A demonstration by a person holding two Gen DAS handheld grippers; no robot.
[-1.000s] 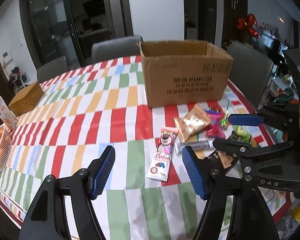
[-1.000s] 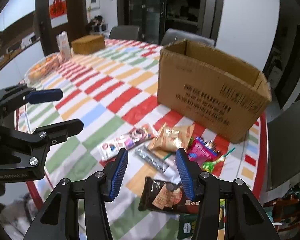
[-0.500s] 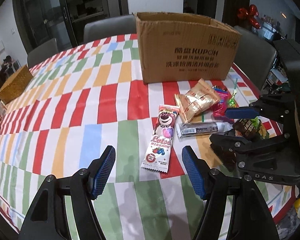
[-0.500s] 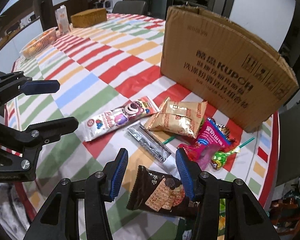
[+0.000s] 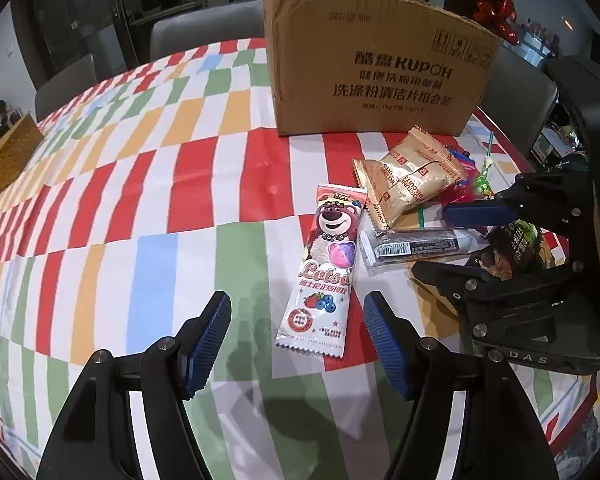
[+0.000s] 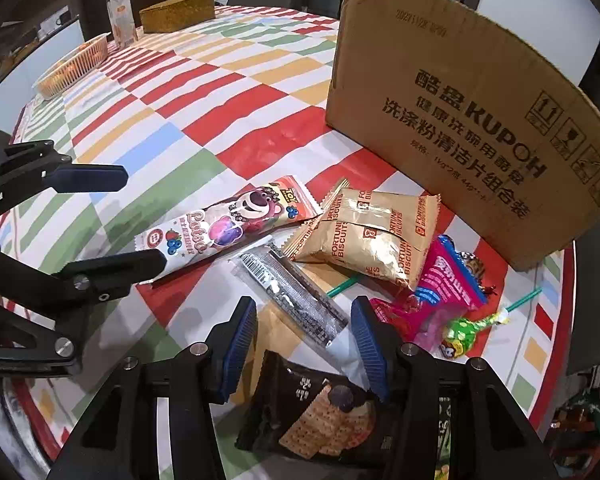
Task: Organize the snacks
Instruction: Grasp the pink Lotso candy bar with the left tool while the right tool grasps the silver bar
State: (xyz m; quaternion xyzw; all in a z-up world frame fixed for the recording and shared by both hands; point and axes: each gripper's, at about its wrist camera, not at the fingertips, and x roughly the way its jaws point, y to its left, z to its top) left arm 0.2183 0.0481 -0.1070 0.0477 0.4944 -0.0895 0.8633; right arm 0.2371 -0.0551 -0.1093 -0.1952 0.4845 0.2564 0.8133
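Snack packets lie in front of a cardboard box point(image 5: 376, 64) point(image 6: 460, 120). A long pink Lotso bear packet point(image 5: 328, 268) point(image 6: 228, 228) lies just ahead of my open, empty left gripper point(image 5: 296, 340). Beside it lie a gold biscuit pack point(image 5: 408, 176) point(image 6: 372, 236), a clear-wrapped black bar point(image 5: 416, 246) point(image 6: 292, 292), a pink packet point(image 6: 448, 276), a green lollipop point(image 6: 464, 332) and a dark cracker packet point(image 6: 320, 416). My open, empty right gripper point(image 6: 304, 340) hovers low over the black bar's near end and the cracker packet.
The striped tablecloth point(image 5: 120, 208) covers a round table. A woven box point(image 5: 4, 160) point(image 6: 178, 12), a carton point(image 6: 122, 18) and an orange basket point(image 6: 74, 64) stand at the far left. Grey chairs point(image 5: 204, 32) stand behind the table.
Both grippers have moved lower and closer to the snack packets. The left one now sits right behind the Lotso packet; both stay open.
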